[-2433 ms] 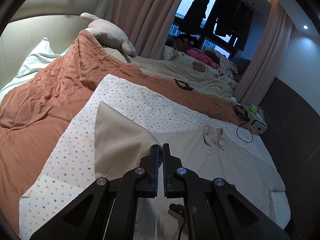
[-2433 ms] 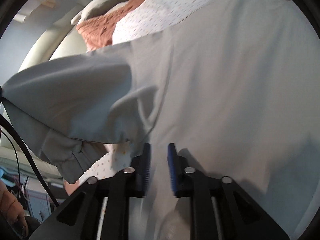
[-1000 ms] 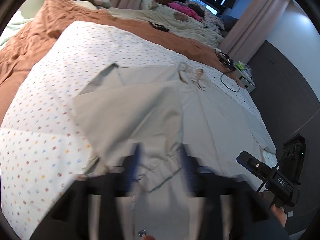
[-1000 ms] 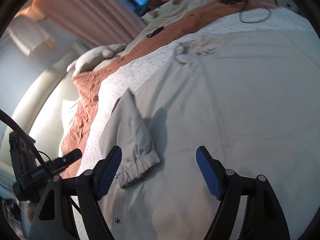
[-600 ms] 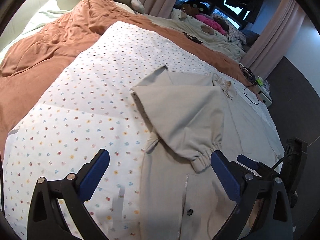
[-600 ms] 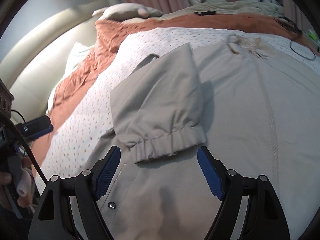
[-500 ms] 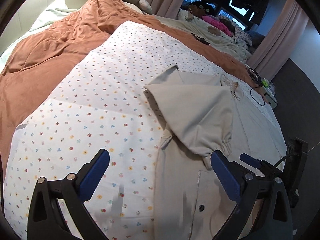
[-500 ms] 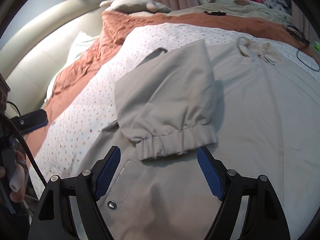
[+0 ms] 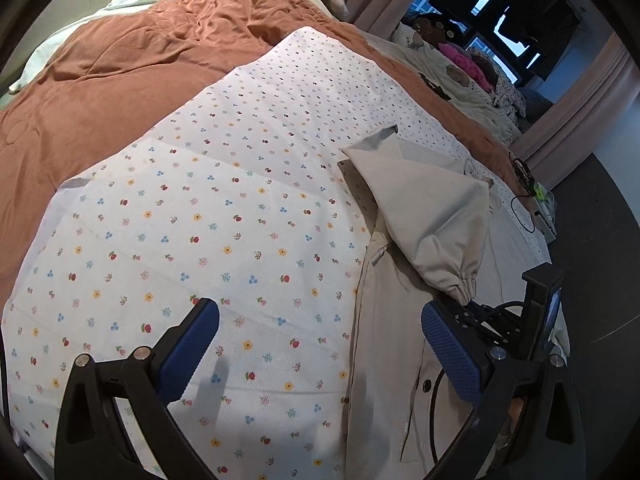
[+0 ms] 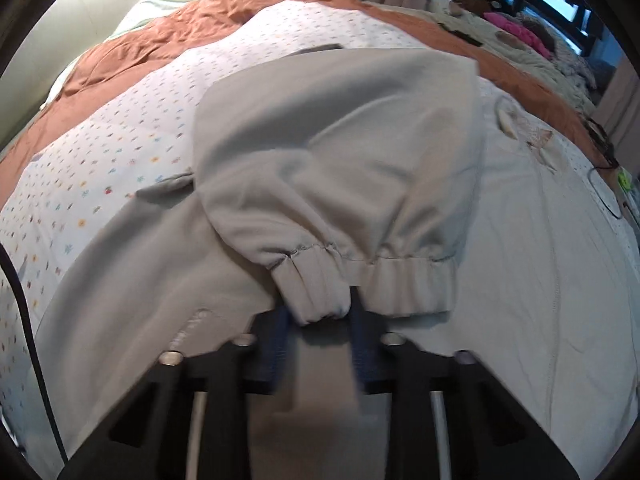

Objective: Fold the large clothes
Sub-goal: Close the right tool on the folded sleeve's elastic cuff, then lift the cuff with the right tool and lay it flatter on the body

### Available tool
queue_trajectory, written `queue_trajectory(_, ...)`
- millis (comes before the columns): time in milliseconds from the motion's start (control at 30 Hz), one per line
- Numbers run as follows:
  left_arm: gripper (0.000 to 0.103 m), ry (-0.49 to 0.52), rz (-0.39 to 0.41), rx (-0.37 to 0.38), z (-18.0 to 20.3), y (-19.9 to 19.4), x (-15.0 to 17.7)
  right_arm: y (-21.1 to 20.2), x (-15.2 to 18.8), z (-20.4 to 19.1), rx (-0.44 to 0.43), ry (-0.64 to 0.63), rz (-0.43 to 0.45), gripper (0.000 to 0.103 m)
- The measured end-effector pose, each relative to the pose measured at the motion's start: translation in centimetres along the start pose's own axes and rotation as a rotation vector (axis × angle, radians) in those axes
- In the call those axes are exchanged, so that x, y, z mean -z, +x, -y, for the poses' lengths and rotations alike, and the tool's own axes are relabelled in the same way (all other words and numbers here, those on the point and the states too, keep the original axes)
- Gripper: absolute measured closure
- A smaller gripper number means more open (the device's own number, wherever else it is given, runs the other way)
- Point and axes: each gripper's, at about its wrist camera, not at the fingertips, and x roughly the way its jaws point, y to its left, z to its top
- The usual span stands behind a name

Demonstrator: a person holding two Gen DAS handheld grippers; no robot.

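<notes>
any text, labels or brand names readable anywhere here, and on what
None can be read.
The other claw's device shows a small blue screen edge on, with nothing legible.
The beige jacket shows no label or print in either view.
The floral sheet bears only a flower pattern.
The small box at the bed edge is too small to read.

Motion blur smears the right gripper (image 10: 320, 340) and the jacket (image 10: 540, 280) cuff, so whether its pads press fabric can't be told; the bed's (image 9: 180, 220) near edge is cropped.

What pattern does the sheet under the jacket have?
White sheet with small multicoloured flowers and dots; clearest in the left wrist view.
</notes>
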Motion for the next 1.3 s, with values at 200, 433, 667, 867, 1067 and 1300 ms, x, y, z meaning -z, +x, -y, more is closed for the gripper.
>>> queue_trajectory(200, 0.000, 0.027, 0.006, -0.006, 0.8, -1.0, 0.2, -4.7, -0.1, 2.3, -0.059, 0.076, 0.102, 0.091)
queue_trajectory(433, 0.000, 0.052, -0.005, 0.006, 2.5, 0.0, -0.1, -11.4, -1.3, 7.1, -0.191, 0.192, 0.187, 0.092)
queue_trajectory(667, 0.000, 0.084, -0.061, 0.007, 4.4, 3.4, -0.1, -16.8, -2.0, 13.0, -0.224, 0.268, 0.252, 0.093)
queue_trajectory(867, 0.000, 0.161, -0.107, -0.015, 6.7, 6.6, -0.2, -19.8, -2.2, 16.0, -0.175, 0.307, 0.298, 0.093)
queue_trajectory(1067, 0.000, 0.201, -0.134, -0.047, 8.1, 9.4, -0.8, -20.3, -0.2, 18.8, -0.132, 0.375, 0.302, 0.093)
queue_trajectory(1300, 0.000, 0.276, -0.167, -0.099, 9.4, 13.0, -0.9, -16.5, 3.3, 22.4, -0.093, 0.499, 0.233, 0.093)
